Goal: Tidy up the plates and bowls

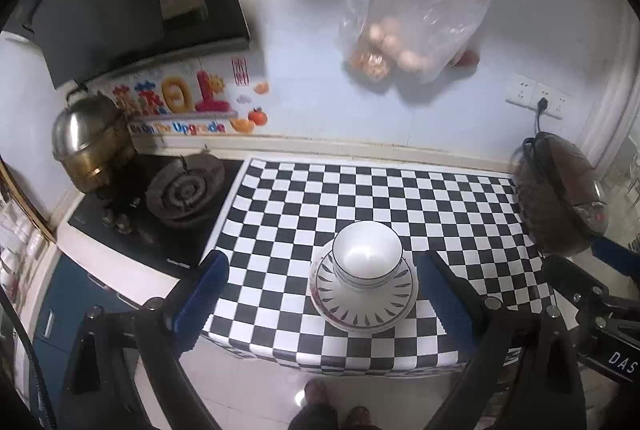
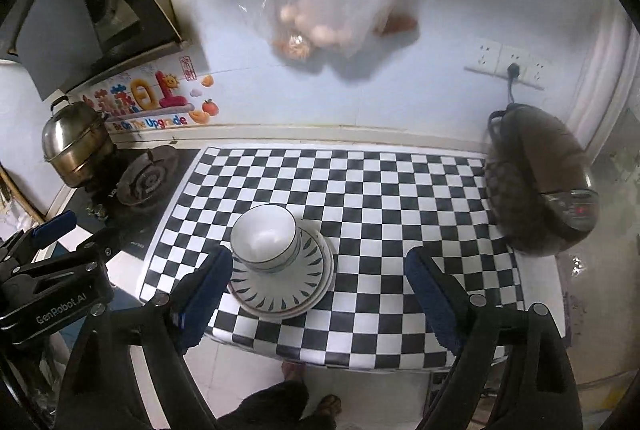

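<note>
White bowls (image 1: 367, 254) are stacked upright on a stack of white plates with dark leaf marks (image 1: 362, 300), near the front edge of the checkered counter mat (image 1: 360, 197). My left gripper (image 1: 322, 294) is open and empty, raised above the counter front, its blue pads either side of the stack in view. In the right wrist view the bowls (image 2: 266, 238) and plates (image 2: 280, 290) sit just right of my left pad. My right gripper (image 2: 318, 290) is open and empty, held to the right of the stack.
A gas hob (image 1: 184, 189) with a steel steamer pot (image 1: 88, 141) lies left of the mat. A brown rice cooker (image 1: 560, 197) stands at the right end. A plastic bag of eggs (image 1: 408, 37) hangs on the wall. The person's feet (image 1: 320, 402) are below the counter edge.
</note>
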{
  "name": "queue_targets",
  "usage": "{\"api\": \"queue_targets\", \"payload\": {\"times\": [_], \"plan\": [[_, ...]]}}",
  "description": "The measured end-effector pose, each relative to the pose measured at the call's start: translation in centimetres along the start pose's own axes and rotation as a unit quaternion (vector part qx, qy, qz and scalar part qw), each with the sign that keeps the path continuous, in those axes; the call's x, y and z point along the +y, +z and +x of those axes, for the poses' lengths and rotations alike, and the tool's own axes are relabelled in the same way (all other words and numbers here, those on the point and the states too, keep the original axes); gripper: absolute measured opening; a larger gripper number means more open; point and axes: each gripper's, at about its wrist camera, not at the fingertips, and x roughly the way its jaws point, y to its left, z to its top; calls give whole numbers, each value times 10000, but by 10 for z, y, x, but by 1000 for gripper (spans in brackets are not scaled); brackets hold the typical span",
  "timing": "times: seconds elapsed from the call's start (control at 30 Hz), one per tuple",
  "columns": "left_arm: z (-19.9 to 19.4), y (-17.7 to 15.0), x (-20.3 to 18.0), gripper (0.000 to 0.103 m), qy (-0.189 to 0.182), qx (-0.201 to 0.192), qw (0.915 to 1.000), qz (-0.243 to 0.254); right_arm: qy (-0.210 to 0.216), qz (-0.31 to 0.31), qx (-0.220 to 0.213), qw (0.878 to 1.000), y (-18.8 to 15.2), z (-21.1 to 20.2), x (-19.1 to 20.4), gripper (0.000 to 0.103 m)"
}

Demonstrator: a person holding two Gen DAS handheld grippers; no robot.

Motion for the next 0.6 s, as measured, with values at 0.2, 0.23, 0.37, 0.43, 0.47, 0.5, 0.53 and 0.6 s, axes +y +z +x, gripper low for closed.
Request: {"api": "queue_targets", "payload": {"times": [0.2, 0.23, 0.37, 0.43, 0.47, 0.5, 0.53, 0.6], "plan": [[-45, -10, 2, 96, -51, -225, 9996, 160, -145, -43, -241, 9996, -16, -56, 8, 91], [-53, -12, 3, 96, -56, -253, 9995, 194, -168, -27, -270, 9995, -18, -63, 10, 91], [-72, -18, 8, 96, -171, -321, 9990, 268, -247, -31, -409, 9989, -28, -97, 22, 91], [-80, -21, 11, 96, -221, -346, 9988, 283, -339, -54, -500, 9982, -33, -110, 27, 91], [-83, -22, 12, 96, -241, -357, 9987, 288, -397, -53, -515, 9979, -35, -116, 30, 91], [-86, -23, 13, 96, -257, -370, 9985, 297, -411, -42, -503, 9979, -36, -118, 32, 91], [-88, -25, 15, 96, -267, -376, 9985, 310, -419, -20, -486, 9979, -38, -120, 33, 91], [-90, -26, 16, 96, -278, -383, 9984, 302, -466, 10, -468, 9978, -41, -124, 35, 91]]}}
